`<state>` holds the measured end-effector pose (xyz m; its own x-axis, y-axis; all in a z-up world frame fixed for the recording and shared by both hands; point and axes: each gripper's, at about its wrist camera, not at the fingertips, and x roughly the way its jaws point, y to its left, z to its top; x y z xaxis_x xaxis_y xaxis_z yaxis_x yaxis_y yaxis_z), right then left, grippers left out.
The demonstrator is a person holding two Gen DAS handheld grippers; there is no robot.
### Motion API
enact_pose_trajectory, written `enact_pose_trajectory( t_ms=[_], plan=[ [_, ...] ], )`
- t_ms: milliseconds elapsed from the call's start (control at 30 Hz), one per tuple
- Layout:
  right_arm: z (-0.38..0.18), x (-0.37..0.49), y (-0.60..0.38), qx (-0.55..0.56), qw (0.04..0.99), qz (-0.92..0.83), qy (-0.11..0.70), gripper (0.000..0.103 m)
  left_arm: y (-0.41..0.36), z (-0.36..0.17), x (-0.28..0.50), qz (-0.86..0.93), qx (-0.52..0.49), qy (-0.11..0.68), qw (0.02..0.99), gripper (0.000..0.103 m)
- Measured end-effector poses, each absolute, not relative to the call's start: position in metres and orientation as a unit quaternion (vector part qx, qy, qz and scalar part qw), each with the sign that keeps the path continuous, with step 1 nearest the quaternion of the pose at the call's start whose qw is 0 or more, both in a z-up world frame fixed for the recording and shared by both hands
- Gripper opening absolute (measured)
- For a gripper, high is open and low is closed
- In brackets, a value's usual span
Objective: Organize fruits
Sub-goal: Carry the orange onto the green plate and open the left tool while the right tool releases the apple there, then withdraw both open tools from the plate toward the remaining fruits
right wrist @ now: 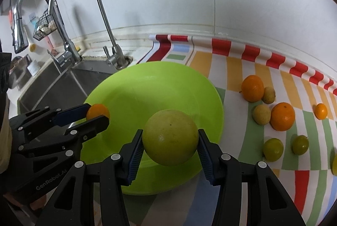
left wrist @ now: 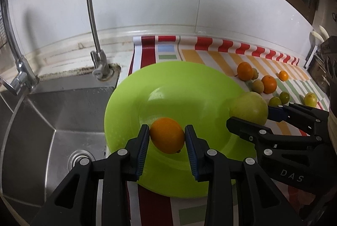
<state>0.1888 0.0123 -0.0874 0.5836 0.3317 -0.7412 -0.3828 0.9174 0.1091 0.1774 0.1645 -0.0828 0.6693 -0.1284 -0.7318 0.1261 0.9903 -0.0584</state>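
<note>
A lime-green plate (left wrist: 130, 95) lies on the striped mat beside the sink; it also shows in the right wrist view (right wrist: 160, 82). My left gripper (left wrist: 167, 136) is shut on an orange (left wrist: 167, 135) and holds it over the plate's near part. My right gripper (right wrist: 170, 141) is shut on a large yellow-green apple (right wrist: 170, 137) over the plate's right side; the apple (left wrist: 248, 108) shows at the plate's right edge in the left wrist view. The left gripper (right wrist: 98, 114) with its orange (right wrist: 98, 111) shows at the plate's left.
Loose fruits lie on the mat right of the plate: two oranges (right wrist: 252, 88) (right wrist: 282, 116), a small orange (right wrist: 321, 111), two tan fruits (right wrist: 261, 114) and several small green ones (right wrist: 273, 149). A steel sink (left wrist: 48, 116) with tall faucets (left wrist: 92, 21) lies left. The white wall is behind.
</note>
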Motion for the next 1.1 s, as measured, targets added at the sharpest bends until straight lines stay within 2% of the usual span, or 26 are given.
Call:
enact_pose_trajectory(
  t_ms=[67, 200, 367, 467, 567, 833, 1100],
  plan=[
    [-0.089, 0.190, 0.014, -0.030, 0.889, 0.199, 0.411, 0.050, 0.165, -0.084, 0.177, -0.067, -0.003, 0.403, 0.913, 0.035],
    [-0.086, 0.189, 0.011, -0.014, 0.889, 0.201, 0.410, 0.057, 0.169, -0.077, 0.170, -0.059, -0.006, 0.393, 0.918, 0.049],
    [-0.070, 0.174, 0.002, -0.018, 0.907, 0.174, 0.382, 0.058, 0.170, -0.066, 0.161, -0.056, -0.011, 0.382, 0.922, 0.050],
    [-0.061, 0.162, -0.007, -0.011, 0.913, 0.159, 0.376, 0.058, 0.166, -0.058, 0.152, -0.061, -0.004, 0.371, 0.926, 0.055],
    [-0.054, 0.149, -0.016, -0.008, 0.919, 0.143, 0.367, 0.064, 0.160, -0.050, 0.142, -0.066, 0.003, 0.359, 0.931, 0.058],
    [-0.038, 0.110, -0.044, 0.002, 0.934, 0.102, 0.344, 0.073, 0.143, -0.028, 0.113, -0.067, 0.003, 0.330, 0.942, 0.074],
    [-0.023, 0.084, -0.076, 0.012, 0.944, 0.077, 0.320, 0.079, 0.117, -0.008, 0.088, -0.052, 0.002, 0.305, 0.951, 0.085]
  ],
)
